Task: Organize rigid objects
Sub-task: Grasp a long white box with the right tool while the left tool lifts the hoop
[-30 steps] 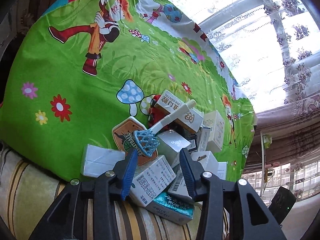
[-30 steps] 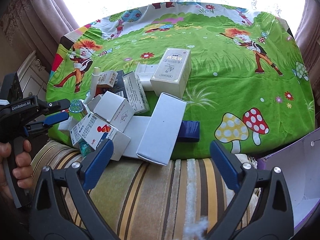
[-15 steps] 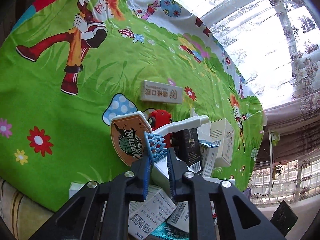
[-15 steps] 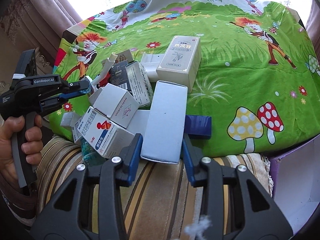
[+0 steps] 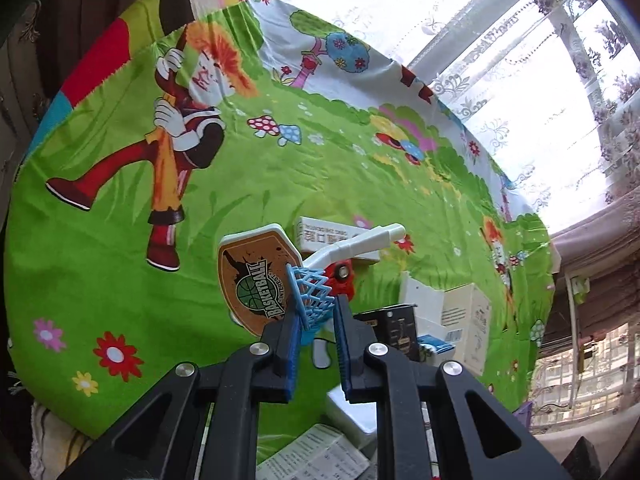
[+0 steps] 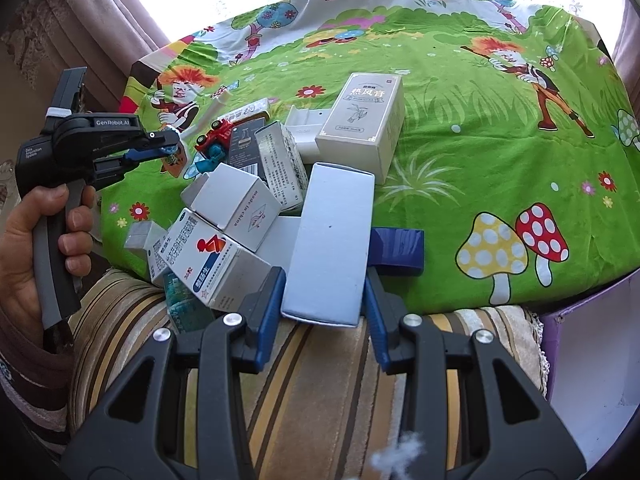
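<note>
My left gripper (image 5: pixel 316 320) is shut on the blue net (image 5: pixel 312 296) of a toy basketball hoop. Its orange backboard (image 5: pixel 252 276) and white post (image 5: pixel 360 242) hang just above the green cartoon cloth (image 5: pixel 120 260). In the right wrist view the left gripper (image 6: pixel 168 146) is at the far left, held by a hand (image 6: pixel 24 256). My right gripper (image 6: pixel 324 274) is shut on the near end of a long pale box (image 6: pixel 330 240), which lies over the front of a pile of boxes.
The pile holds a white carton (image 6: pixel 232 204), a medicine box (image 6: pixel 208 264), a cream box (image 6: pixel 362 120), a dark blue box (image 6: pixel 400 248) and a red toy car (image 6: pixel 216 136). A striped cushion (image 6: pixel 320 380) lies in front. A purple-edged container (image 6: pixel 580 360) stands at right.
My left gripper closed on the hoop's net and carried the hoop up and left, off the pile. My right gripper closed from wide open onto the long pale box.
</note>
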`<state>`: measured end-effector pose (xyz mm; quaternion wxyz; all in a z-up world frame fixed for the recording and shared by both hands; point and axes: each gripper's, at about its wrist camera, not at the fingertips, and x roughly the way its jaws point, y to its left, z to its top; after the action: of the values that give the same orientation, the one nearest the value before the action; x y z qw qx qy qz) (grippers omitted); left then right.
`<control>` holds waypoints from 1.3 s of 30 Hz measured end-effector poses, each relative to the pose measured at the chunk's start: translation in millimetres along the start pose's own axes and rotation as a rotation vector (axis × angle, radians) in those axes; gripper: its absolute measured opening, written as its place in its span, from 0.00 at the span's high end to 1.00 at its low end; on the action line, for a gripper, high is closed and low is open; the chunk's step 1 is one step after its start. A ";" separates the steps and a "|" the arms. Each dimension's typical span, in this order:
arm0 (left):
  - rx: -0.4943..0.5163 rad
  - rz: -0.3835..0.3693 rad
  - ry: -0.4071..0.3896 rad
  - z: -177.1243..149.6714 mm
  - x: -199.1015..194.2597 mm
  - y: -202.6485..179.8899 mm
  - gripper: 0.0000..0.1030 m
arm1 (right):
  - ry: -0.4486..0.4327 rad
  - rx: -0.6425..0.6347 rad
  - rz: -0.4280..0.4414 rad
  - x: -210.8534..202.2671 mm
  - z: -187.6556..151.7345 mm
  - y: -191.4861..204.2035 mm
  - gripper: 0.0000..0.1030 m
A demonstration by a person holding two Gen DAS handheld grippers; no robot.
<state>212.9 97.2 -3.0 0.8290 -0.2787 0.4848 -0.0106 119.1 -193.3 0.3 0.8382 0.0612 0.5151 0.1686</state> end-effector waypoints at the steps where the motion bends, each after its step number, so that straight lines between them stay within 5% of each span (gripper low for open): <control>1: 0.000 0.004 -0.011 0.9 -1.3 -3.5 0.84 | -0.003 -0.002 -0.002 -0.8 -0.2 0.2 0.58; 7: 0.049 -0.066 -0.068 1.5 -10.5 -28.5 0.84 | -0.013 0.012 -0.001 -3.5 -1.7 -2.9 0.58; 13: 0.018 -0.255 -0.020 10.1 20.8 -30.8 0.84 | -0.023 -0.001 -0.009 -5.8 -3.0 -0.1 0.58; 17: 0.074 -0.145 -0.079 9.8 19.4 -26.1 0.87 | -0.021 0.010 -0.003 -5.3 -3.3 -2.2 0.58; 21: -0.020 -0.140 -0.073 15.1 19.9 6.4 0.94 | -0.025 0.001 -0.001 -5.7 -3.8 -0.5 0.58; 29: -0.108 -0.199 -0.103 6.9 -3.3 32.1 0.94 | -0.087 0.051 0.022 -32.0 -8.0 -17.0 0.61; 39: 0.003 -0.325 -0.114 -29.4 -49.6 -33.9 0.94 | -0.162 0.123 -0.026 -80.6 -29.7 -71.9 0.61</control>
<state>171.4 69.6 41.5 0.8428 -0.3524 0.3856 -0.1296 75.4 -290.6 34.7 0.8739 0.1194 0.4557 0.1201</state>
